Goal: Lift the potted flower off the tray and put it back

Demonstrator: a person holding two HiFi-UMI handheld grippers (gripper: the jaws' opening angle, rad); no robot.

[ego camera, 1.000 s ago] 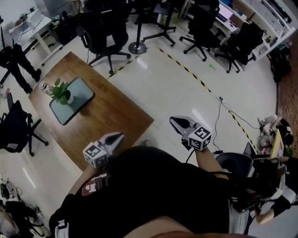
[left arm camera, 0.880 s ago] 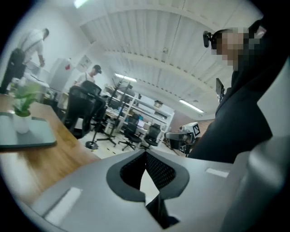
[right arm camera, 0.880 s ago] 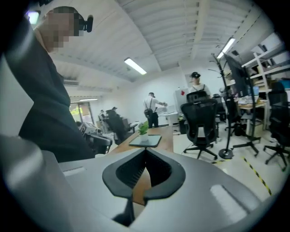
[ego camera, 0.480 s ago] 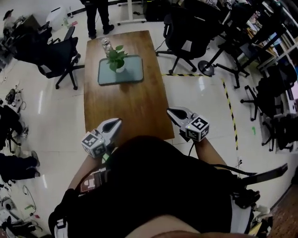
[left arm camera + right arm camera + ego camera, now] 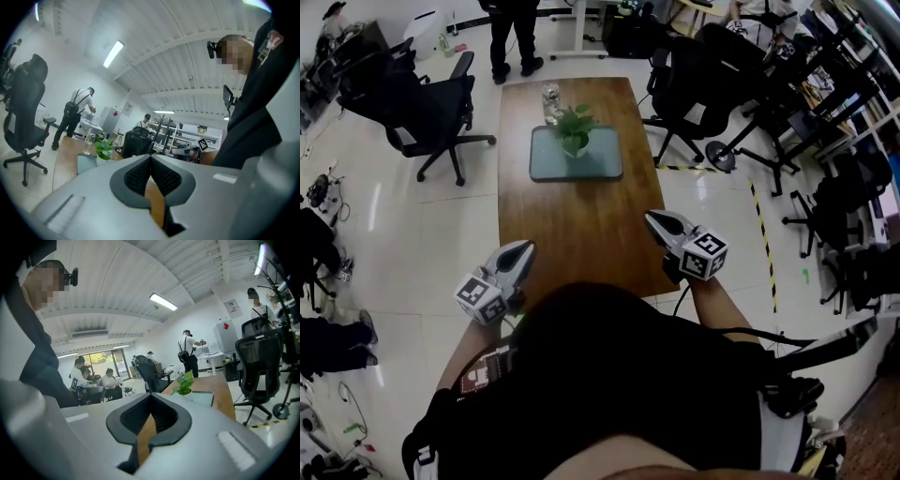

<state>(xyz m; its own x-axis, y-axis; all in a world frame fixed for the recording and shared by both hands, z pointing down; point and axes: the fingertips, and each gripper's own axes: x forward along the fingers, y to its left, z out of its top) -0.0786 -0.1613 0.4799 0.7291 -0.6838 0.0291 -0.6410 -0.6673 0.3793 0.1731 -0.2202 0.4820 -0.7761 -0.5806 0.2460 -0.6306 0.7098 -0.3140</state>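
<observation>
A small potted flower (image 5: 575, 132) with green leaves in a white pot stands on a grey-green tray (image 5: 577, 159) at the far half of a long wooden table (image 5: 572, 225). The plant (image 5: 104, 151) shows small and far in the left gripper view, and the plant (image 5: 184, 383) likewise in the right gripper view. My left gripper (image 5: 525, 248) is shut and empty at the table's near left corner. The right gripper (image 5: 653, 220) is shut and empty over the near right edge. Both are far from the pot.
A clear bottle (image 5: 550, 101) stands just behind the tray. Black office chairs (image 5: 422, 98) flank the table on the left and right (image 5: 694, 89). A person (image 5: 514, 28) stands beyond the far end. Yellow-black floor tape (image 5: 761, 234) runs to the right.
The view has swung so the table now lies straight ahead, lengthwise. Both grippers have come round with it and sit at the near end, still shut.
</observation>
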